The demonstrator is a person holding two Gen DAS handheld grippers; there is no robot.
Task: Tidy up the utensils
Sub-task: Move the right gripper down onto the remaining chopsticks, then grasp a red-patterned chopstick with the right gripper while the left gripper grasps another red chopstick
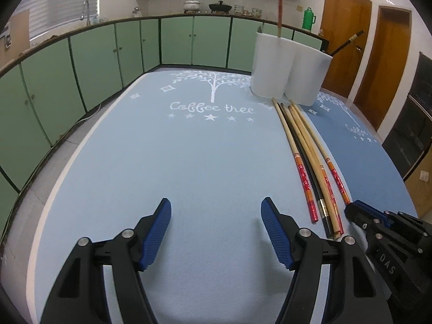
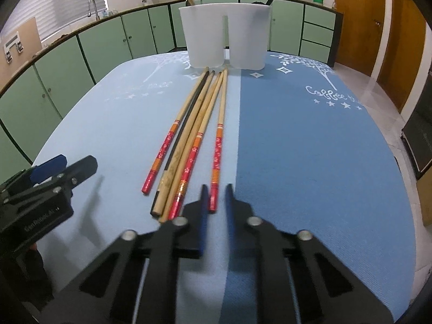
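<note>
1. Nearest, the right tongs [image 2: 215, 189] stood narrowed to a slim gap, their blue pads either side of the butt end of the rightmost red-handled chopstick [image 2: 218, 145]. The pads did not yet look pressed on it, so I judged it not yet gripped and still lying on the counter [image 2: 310, 148].
2. The left tongs [image 1: 216, 210] hung wide open and held nothing, over bare pale-blue mat well to the left of the chopstick bundle [image 1: 310, 162].
3. Beyond the right tongs, the bundle [image 2: 194, 124] lay loose on the counter: five sticks as far as could be counted, three with red patterned handles, one plain wooden, one black. Their butt ends were nearest the tongs and their tips reached the foot of the white holder [image 2: 224, 35].
4. Farthest, the white holder stood upright behind the bundle's tips, with two compartments side by side. One red-handled stick [image 1: 280, 10] rose from its left compartment and one black stick [image 1: 348, 41] leaned out of its right.
5. In my judgement the work was early: two sticks sorted, five left, apparently by kind into the two compartments.
</note>
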